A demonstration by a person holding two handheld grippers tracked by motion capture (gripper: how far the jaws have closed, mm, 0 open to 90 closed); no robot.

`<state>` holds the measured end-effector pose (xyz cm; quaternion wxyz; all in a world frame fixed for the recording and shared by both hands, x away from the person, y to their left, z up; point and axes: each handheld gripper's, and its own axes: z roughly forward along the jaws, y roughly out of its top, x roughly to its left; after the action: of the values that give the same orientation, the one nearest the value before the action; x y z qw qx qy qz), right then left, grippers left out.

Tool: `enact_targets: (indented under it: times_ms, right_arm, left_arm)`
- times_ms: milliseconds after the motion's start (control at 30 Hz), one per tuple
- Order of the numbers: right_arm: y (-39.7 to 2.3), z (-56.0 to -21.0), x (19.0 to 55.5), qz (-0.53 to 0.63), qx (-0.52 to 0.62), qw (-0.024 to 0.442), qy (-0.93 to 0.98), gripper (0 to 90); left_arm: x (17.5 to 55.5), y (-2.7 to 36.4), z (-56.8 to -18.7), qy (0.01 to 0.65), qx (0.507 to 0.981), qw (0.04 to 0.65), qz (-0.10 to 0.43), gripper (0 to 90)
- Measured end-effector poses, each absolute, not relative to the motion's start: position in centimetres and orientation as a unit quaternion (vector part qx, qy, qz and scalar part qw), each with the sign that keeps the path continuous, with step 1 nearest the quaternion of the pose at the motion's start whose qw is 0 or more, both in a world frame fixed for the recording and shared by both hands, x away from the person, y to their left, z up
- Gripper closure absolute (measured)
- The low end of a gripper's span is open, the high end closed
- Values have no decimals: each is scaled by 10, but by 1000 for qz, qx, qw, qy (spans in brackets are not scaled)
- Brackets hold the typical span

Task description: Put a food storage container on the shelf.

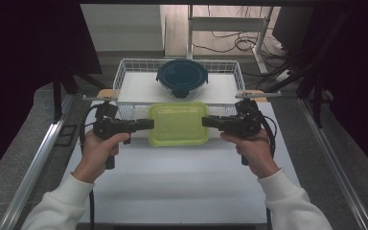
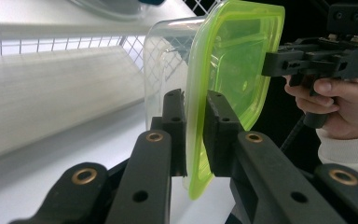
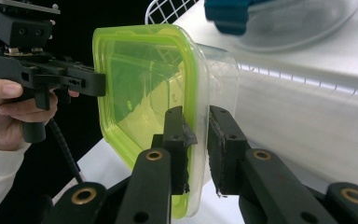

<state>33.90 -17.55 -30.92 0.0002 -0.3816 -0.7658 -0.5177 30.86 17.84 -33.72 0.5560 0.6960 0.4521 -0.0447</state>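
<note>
A clear rectangular container with a lime-green lid (image 1: 178, 123) is held between both grippers just in front of the wire basket (image 1: 124, 72). My left gripper (image 1: 149, 124) is shut on the lid's left rim, and the left gripper view shows its jaws (image 2: 195, 123) pinching the green edge (image 2: 233, 60). My right gripper (image 1: 205, 121) is shut on the opposite rim, jaws (image 3: 196, 135) clamped over the lid (image 3: 140, 84) and the clear wall. Each gripper view shows the other gripper (image 2: 266, 63) (image 3: 103, 84) at the far side of the lid.
Inside the white wire basket sits a round clear container with a dark blue lid (image 1: 182, 76). The white table (image 1: 182, 182) stretches toward me between my forearms. Metal rails (image 1: 33, 163) run along both sides, and cables and a desk frame (image 1: 258, 43) lie beyond the basket.
</note>
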Motion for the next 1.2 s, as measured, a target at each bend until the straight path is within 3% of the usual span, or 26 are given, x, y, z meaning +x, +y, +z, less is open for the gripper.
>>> enact_targets:
  times_ms: [733, 1200]
  right_arm:
    - [-173, -254, 388, -519, -387, -12, -762, 777]
    - [-178, -227, 436, -528, -407, 22, -745, 779]
  left_arm:
    - [364, 179, -272, 439, 707, 554, -26, 806]
    - [414, 180, -245, 446, 704, 551, -43, 807]
